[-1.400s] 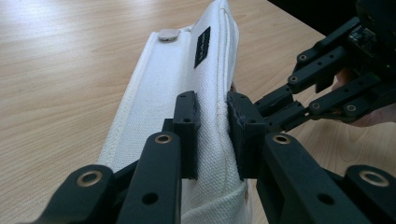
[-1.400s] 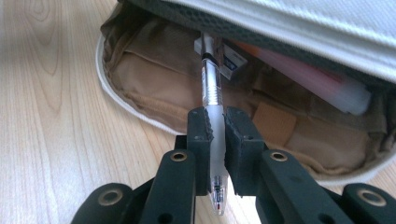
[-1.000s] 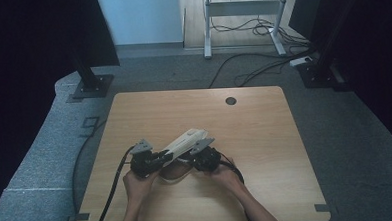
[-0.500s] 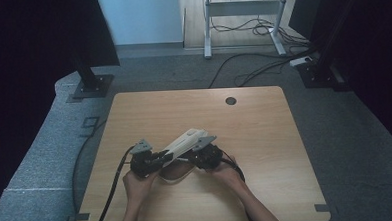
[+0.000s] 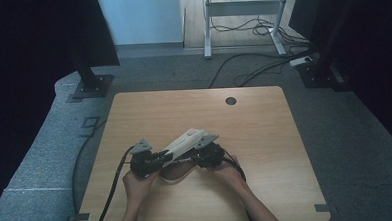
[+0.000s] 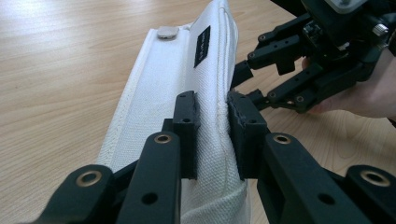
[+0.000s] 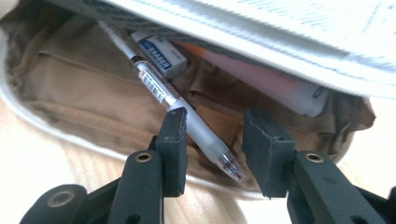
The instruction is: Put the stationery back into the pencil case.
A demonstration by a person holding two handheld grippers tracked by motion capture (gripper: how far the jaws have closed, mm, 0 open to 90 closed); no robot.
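pen [image 7: 187, 114] between right gripper [image 7: 217, 140] jaws — unpinched

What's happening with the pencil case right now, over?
Left gripper clamped on white pencil case flap, holding it open. Right gripper jaws just opening, pen lying between them, tip inside the case. Eraser sits deeper inside. Nothing blocking.

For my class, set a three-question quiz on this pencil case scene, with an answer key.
1. True or false: the left claw is clamped on the white pencil case.
2. Which lies between the right claw's jaws? A) eraser B) pen C) ruler
3. Fill in: the case's lining is ____ in colour.

Key:
1. True.
2. B, the pen; the jaws have just been opening and the pads stand apart from it. The eraser lies deeper inside.
3. Brown.
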